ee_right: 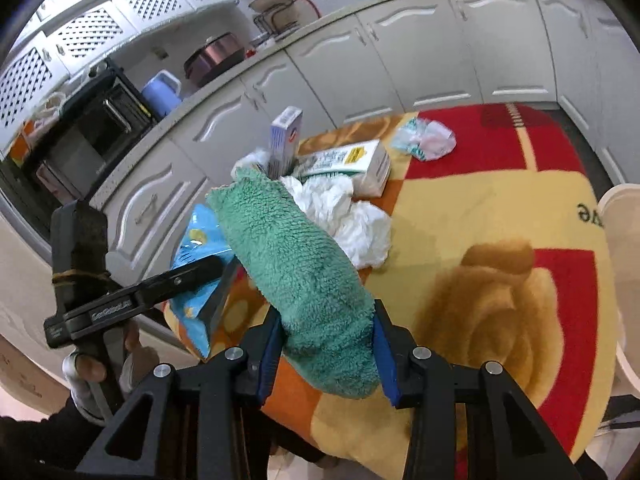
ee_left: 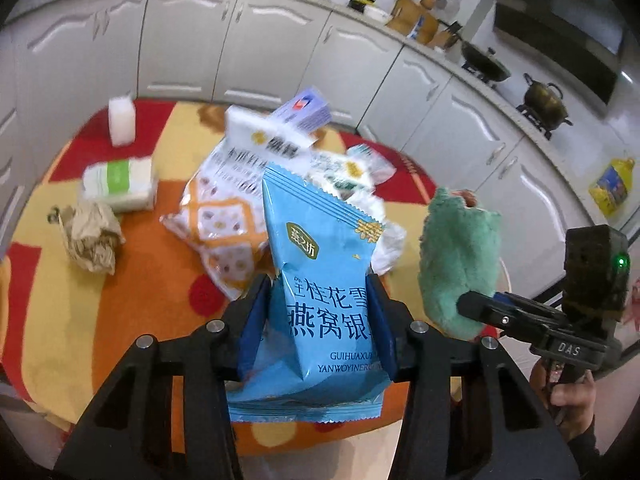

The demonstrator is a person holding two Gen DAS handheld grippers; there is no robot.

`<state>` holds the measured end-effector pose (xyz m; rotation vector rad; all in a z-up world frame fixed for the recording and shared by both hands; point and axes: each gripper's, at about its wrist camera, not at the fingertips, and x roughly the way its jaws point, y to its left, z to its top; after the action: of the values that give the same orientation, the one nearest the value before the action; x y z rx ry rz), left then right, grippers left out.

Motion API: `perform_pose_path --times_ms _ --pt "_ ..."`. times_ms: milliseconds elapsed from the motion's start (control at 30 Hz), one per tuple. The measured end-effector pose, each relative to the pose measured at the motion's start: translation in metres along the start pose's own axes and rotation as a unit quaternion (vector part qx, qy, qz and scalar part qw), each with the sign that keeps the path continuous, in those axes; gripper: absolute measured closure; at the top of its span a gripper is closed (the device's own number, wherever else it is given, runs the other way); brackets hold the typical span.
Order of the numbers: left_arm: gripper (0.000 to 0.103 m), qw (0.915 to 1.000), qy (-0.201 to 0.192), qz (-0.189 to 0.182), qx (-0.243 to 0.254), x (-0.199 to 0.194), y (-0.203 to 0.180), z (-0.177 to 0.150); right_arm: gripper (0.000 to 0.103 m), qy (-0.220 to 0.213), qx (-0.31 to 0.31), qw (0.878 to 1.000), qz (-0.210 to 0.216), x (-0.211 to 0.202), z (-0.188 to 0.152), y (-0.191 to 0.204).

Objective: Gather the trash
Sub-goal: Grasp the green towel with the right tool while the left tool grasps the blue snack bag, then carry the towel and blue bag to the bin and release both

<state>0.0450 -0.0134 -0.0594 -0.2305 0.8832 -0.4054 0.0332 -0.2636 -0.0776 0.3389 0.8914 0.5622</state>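
My left gripper (ee_left: pixel 318 284) is shut on a blue snack packet (ee_left: pixel 316 240), which stands upright between the blue pads above the table. The same packet (ee_right: pixel 196 240) shows at the left of the right wrist view, clamped in the other tool. My right gripper (ee_right: pixel 326 320) is shut on a fluffy green cloth (ee_right: pixel 296 256), which sticks forward and up from the jaws. That cloth (ee_left: pixel 460 264) also hangs to the right of the packet in the left wrist view. A hand holds each tool's handle.
On the red, yellow and orange tablecloth (ee_right: pixel 500 208) lie an orange-white bag (ee_left: pixel 224 216), crumpled brown paper (ee_left: pixel 92 240), a white-green pack (ee_left: pixel 120 184), a white block (ee_left: pixel 122 120), crumpled white tissue (ee_right: pixel 352 220), a white box (ee_right: pixel 360 164) and a small wrapper (ee_right: pixel 424 140). White kitchen cabinets (ee_left: pixel 260 52) stand behind.
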Motion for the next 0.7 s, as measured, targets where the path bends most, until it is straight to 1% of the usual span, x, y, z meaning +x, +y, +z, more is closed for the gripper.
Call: perform_pose_path --times_ms 133,267,700 --pt "0.057 0.9997 -0.013 -0.008 0.019 -0.008 -0.018 0.006 0.063 -0.02 -0.005 1.0 -0.01 -0.015 0.003 0.005" --pt "0.057 0.999 -0.022 -0.007 0.039 -0.005 -0.04 0.013 0.063 -0.039 -0.004 0.999 -0.026 -0.032 0.006 0.005" --pt "0.057 0.9951 -0.022 -0.019 0.094 0.024 -0.101 0.028 0.063 -0.082 0.036 0.993 -0.07 -0.074 0.004 -0.031"
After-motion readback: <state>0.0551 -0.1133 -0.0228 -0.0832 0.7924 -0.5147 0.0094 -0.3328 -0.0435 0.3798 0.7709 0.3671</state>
